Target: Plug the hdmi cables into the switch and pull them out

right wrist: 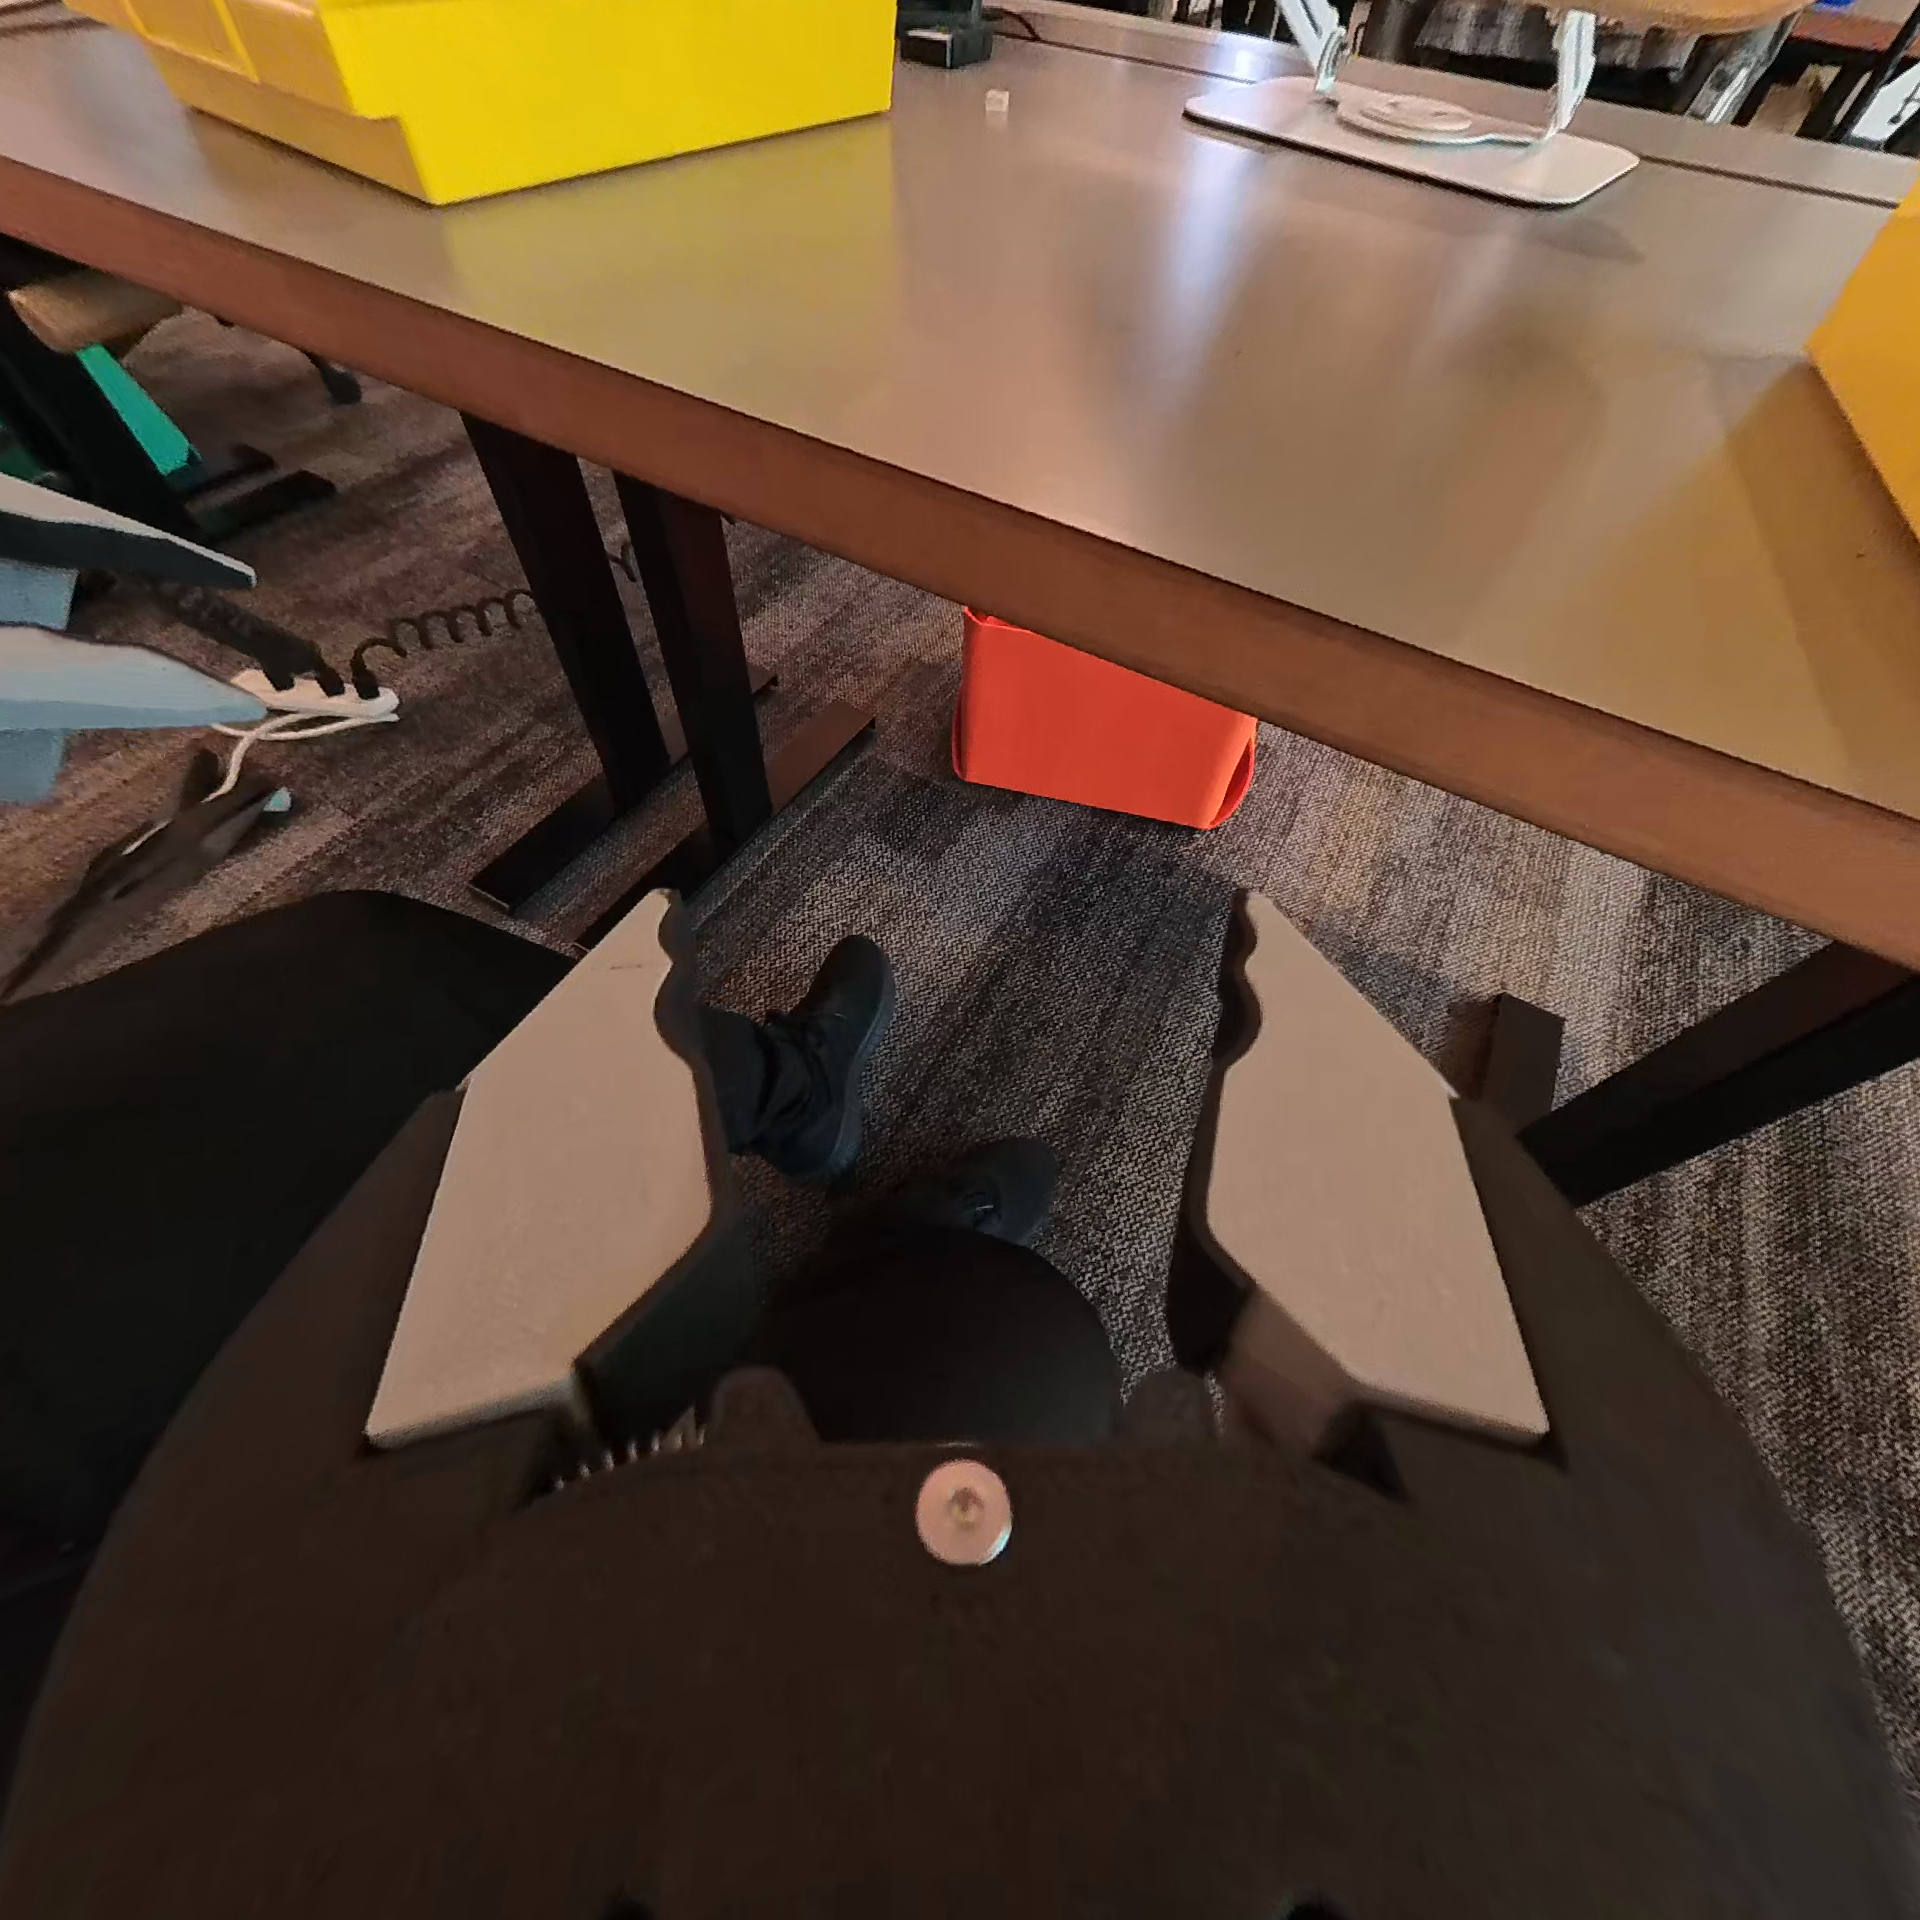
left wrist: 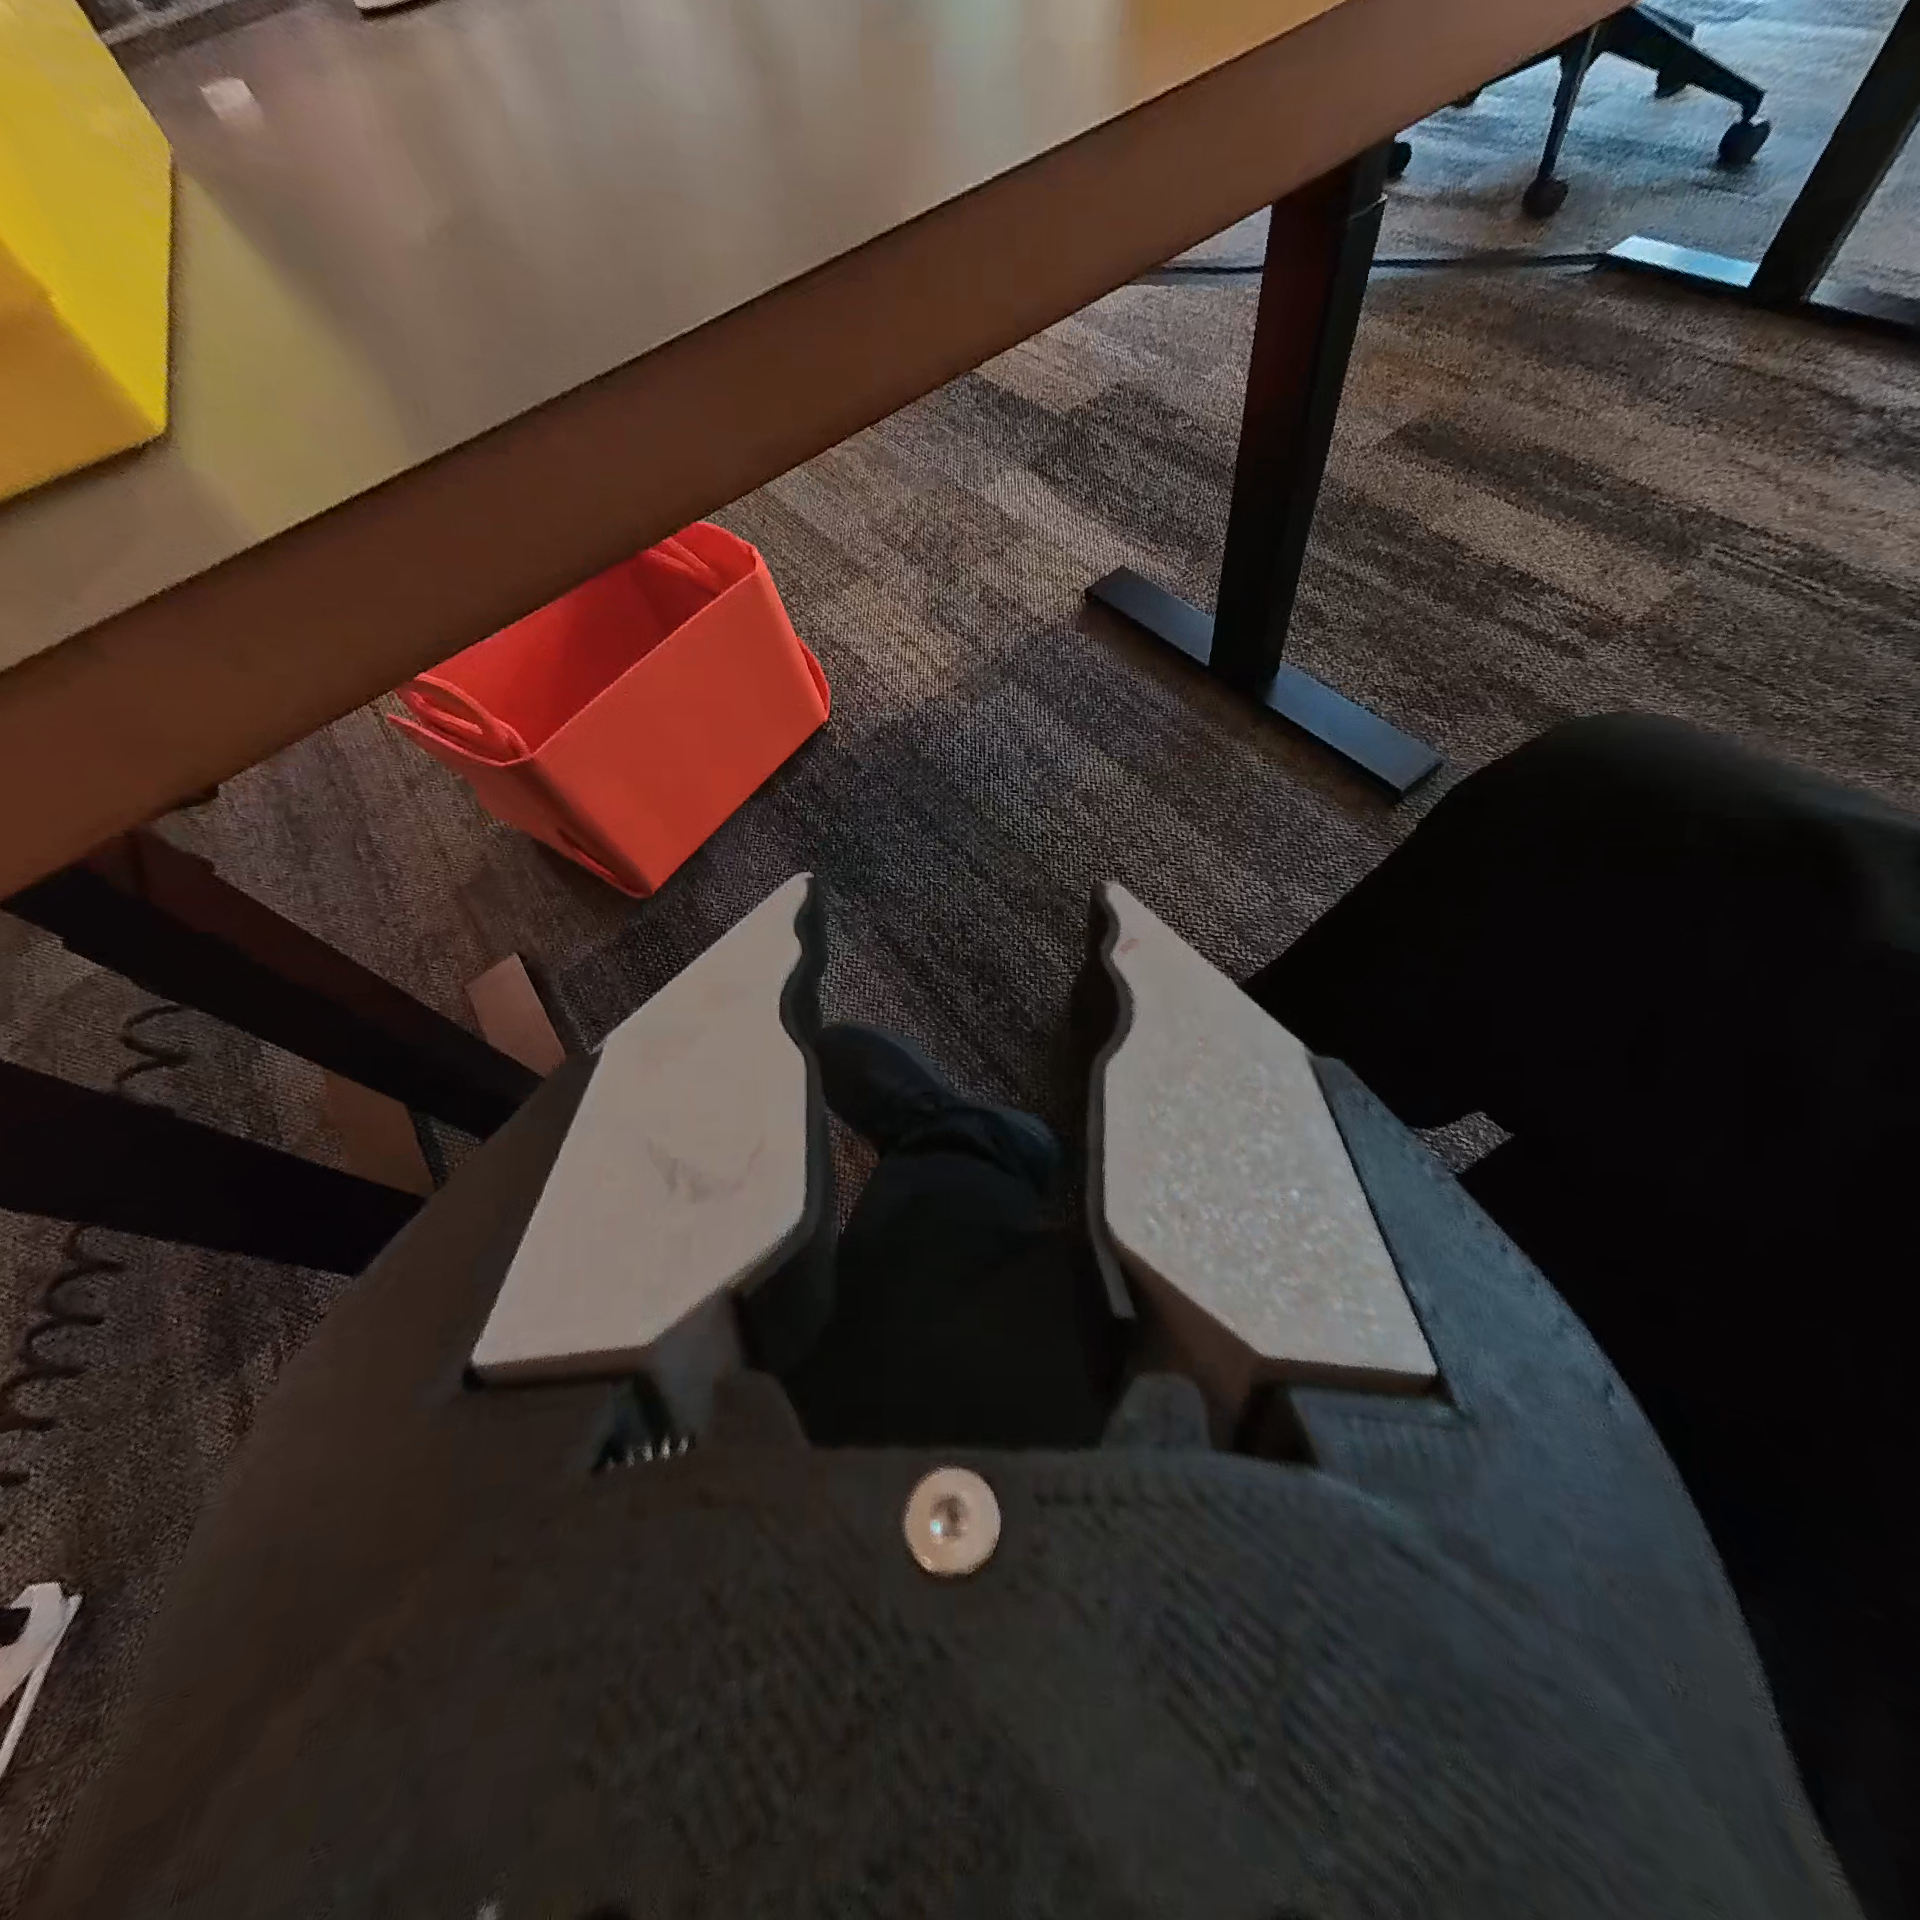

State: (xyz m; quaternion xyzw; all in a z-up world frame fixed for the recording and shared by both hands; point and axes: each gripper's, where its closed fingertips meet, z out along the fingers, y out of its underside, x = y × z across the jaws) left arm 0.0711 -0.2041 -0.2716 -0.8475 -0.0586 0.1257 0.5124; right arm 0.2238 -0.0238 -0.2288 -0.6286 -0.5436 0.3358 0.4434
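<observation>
Two handheld grippers are held low in front of a brown table, both pointing down toward a carpeted floor.

Left wrist view: at far left a yellow box (left wrist: 73,260) sits on the table (left wrist: 540,208). Under the table's edge an orange bin (left wrist: 634,707) stands on the carpet (left wrist: 1039,582). To its right is a black table leg (left wrist: 1288,457) with a flat foot. The left gripper (left wrist: 951,914) has its two grey fingers parted, with nothing between them; a dark shoe (left wrist: 894,1081) shows in the gap. A dark trouser leg (left wrist: 1662,987) fills the right side.

Right wrist view: at far left the other gripper's grey fingers poke in, near a white power strip (right wrist: 312,701) with a coiled black cord (right wrist: 457,623). A yellow box (right wrist: 582,94) sits on the table, and farther right a silver monitor base (right wrist: 1403,140). The orange bin is under the table. The right gripper (right wrist: 951,925) is spread wide and empty, above two dark shoes.

No HDMI cable or switch can be seen in either view.
</observation>
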